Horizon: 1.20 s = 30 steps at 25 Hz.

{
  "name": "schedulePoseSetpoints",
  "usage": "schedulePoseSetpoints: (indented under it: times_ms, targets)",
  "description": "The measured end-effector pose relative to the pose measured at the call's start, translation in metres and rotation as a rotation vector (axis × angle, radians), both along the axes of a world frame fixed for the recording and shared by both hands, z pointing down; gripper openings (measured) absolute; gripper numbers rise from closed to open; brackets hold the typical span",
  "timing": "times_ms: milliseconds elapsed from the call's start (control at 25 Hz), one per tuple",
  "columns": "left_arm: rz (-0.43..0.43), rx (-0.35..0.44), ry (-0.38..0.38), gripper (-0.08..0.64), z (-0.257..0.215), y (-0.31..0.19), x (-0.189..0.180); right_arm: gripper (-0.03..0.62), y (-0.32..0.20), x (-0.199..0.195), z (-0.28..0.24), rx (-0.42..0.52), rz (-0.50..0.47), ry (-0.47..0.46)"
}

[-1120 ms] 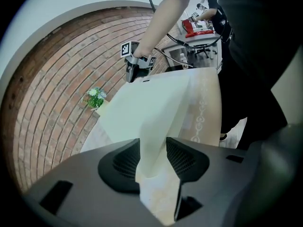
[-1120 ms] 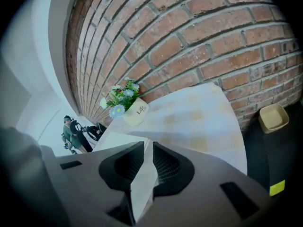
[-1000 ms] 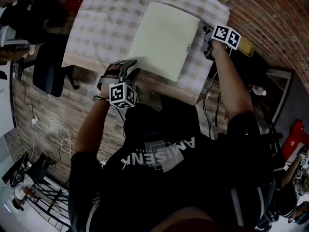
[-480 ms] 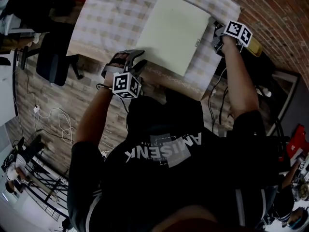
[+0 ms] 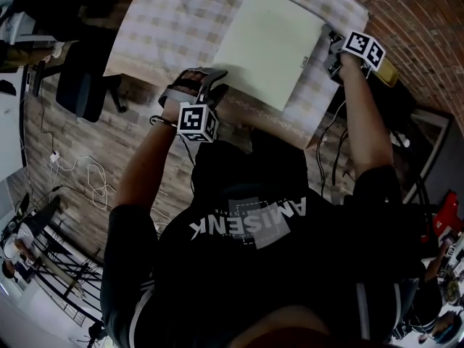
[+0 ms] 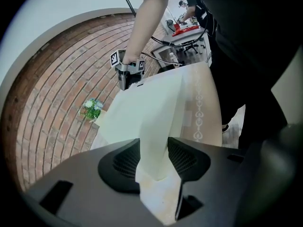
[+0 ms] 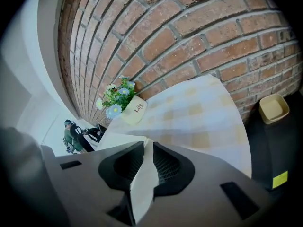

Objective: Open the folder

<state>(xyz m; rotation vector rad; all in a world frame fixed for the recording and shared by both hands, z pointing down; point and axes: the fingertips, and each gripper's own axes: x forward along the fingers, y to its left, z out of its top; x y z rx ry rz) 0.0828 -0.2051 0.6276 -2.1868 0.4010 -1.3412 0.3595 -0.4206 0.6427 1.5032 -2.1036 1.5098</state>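
The folder (image 5: 272,46) lies flat and closed on the table (image 5: 163,27), a pale green sheet on the checked cloth. Its near left corner sits between the jaws of the left gripper (image 6: 154,150). Those jaws stand wide apart and have just been opening. The corner runs up the gap between the pads, but further down it narrows and cloth shows on either side, so nothing is clamped there.

The right gripper (image 7: 144,162) is at the folder's far right edge, close to a small clasp (image 5: 303,62). Its jaws are almost together, and a thin pale edge of the folder passes through the slit between the pads. They are closed on that edge.

Set against the head view of a second ago, the folder is as flat and shut as it was, at the same angle on the cloth. Each gripper is at the same part of the folder as before: the left at the near corner, the right at the far edge. The whole scene sits a little further right and higher in the picture. The left gripper's marker cube (image 5: 198,122) shows its faces at a slightly different tilt.

The pot (image 7: 134,110) of small flowers at the table's far end, against the brick wall, carries the word "Life", with smaller print under it too fine to read. The person's dark shirt (image 5: 246,227) has white lettering seen upside down, roughly "AMISENK". A yellow label (image 7: 280,178) on a dark object beside the table cannot be read.
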Motion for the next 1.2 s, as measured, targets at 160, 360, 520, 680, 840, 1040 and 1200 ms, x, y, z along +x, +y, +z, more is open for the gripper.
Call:
schedulePoseSetpoints:
  times_ms: [160, 360, 520, 680, 840, 1040, 1200]
  targets:
    - [0.016, 0.005, 0.011, 0.19, -0.004, 0.0, 0.0, 0.094, -0.001, -0.001, -0.002, 0.006, -0.029, 0.056]
    - [0.038, -0.038, 0.012, 0.19, 0.0, 0.0, 0.003, 0.094, 0.0, -0.001, -0.001, -0.01, -0.048, 0.09]
    - [0.059, -0.101, 0.064, 0.189, -0.002, 0.0, 0.002, 0.093, -0.001, -0.002, -0.002, -0.018, -0.068, 0.132]
    - [0.03, -0.13, 0.142, 0.101, -0.005, -0.003, -0.005, 0.084, -0.001, -0.004, -0.002, -0.021, -0.083, 0.141]
    - [0.048, -0.121, 0.124, 0.103, -0.002, -0.006, -0.006, 0.083, -0.001, -0.005, -0.003, -0.024, -0.105, 0.167]
    - [0.055, -0.195, 0.172, 0.112, 0.001, -0.003, -0.004, 0.077, -0.001, -0.006, -0.002, -0.027, -0.113, 0.174]
    - [0.045, -0.214, 0.227, 0.112, 0.002, -0.004, -0.005, 0.074, -0.002, -0.007, -0.001, -0.026, -0.111, 0.179]
